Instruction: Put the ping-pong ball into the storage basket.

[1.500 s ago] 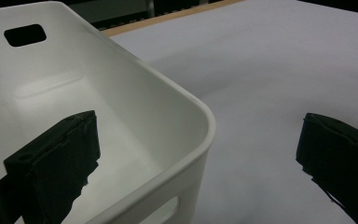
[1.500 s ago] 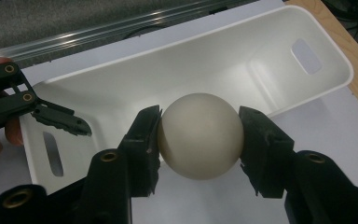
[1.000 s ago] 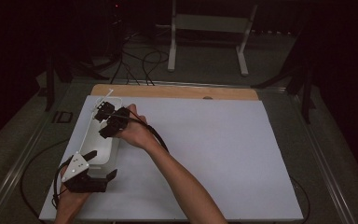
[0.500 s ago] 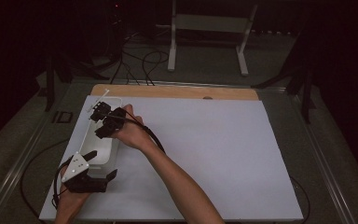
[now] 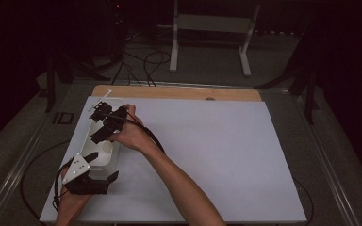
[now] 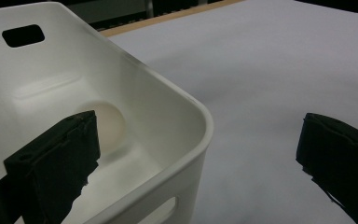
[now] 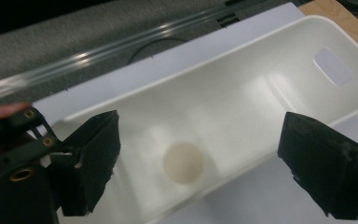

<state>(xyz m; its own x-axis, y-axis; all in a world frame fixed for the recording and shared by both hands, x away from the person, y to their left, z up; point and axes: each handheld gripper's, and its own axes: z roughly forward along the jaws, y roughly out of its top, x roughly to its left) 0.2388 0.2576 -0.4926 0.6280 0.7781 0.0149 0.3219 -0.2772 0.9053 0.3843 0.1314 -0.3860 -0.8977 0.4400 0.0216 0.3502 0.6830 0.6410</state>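
Note:
A long white bin (image 5: 117, 100) lies along the left side of the table. A pale ball (image 7: 182, 162) rests on its floor, and it also shows in the left gripper view, the ball (image 6: 111, 125) half hidden behind a jaw. My right gripper (image 5: 100, 123) hovers open over the middle of the bin (image 7: 242, 107), jaws wide on either side of the ball, with nothing held. My left gripper (image 5: 101, 165) is open at the bin's near corner (image 6: 200, 121), one jaw inside the bin and the other over the table outside it. Part of the left gripper (image 7: 14, 158) shows in the right gripper view.
A white sheet (image 5: 207, 141) covers the table, with a wooden strip (image 5: 179, 92) along its far edge. A cable (image 5: 33, 165) loops off the left side. A metal stand (image 5: 207, 42) and more cables sit on the floor beyond the table.
My right gripper has drifted slightly left and nearer over the bin. The left gripper has stayed put.

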